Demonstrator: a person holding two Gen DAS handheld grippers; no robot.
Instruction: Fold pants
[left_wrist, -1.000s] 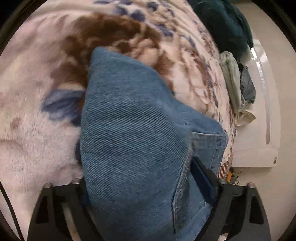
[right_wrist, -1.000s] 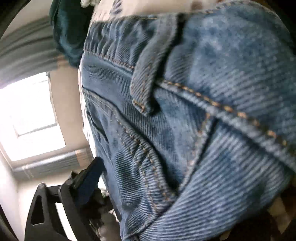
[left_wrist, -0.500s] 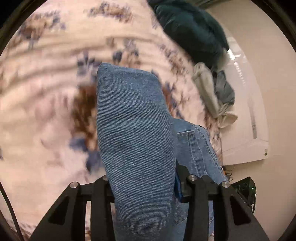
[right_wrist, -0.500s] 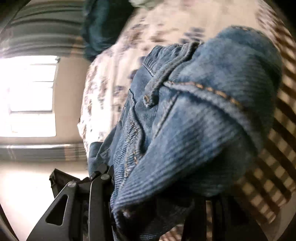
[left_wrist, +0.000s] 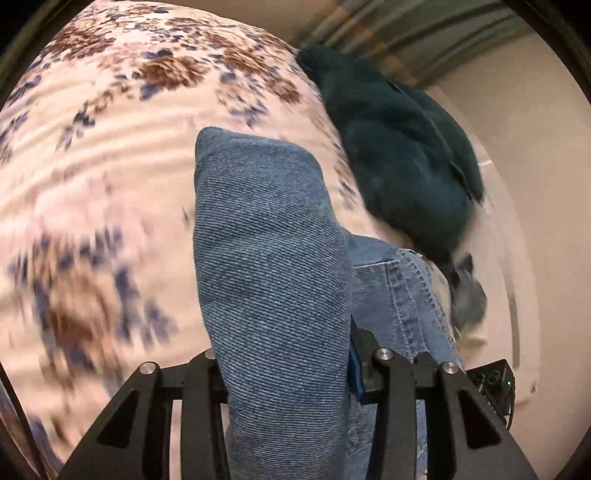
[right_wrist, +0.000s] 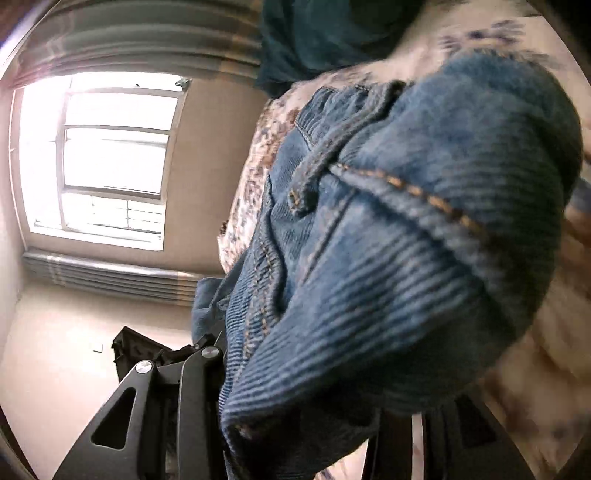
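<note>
Blue denim pants (left_wrist: 269, 240) hang bunched over a floral bedspread (left_wrist: 110, 147). In the left wrist view a thick fold of denim fills the gap of my left gripper (left_wrist: 288, 362), whose jaws are shut on it; a back pocket shows to the right of the fold. In the right wrist view the waistband with a belt loop and orange stitching (right_wrist: 406, 240) bulges out of my right gripper (right_wrist: 314, 387), which is shut on it. Only that gripper's left finger (right_wrist: 199, 369) shows; the other is hidden behind the cloth.
A dark teal garment (left_wrist: 399, 155) lies at the bed's far right edge, with a small grey cloth (left_wrist: 469, 295) below it. A white bed frame (left_wrist: 517, 277) and beige floor lie beyond. A bright window (right_wrist: 107, 155) and curtains fill the left of the right wrist view.
Both grippers closed on the denim and lifted it off the bedspread, swinging it across the bed; the teal garment now appears nearer in both views.
</note>
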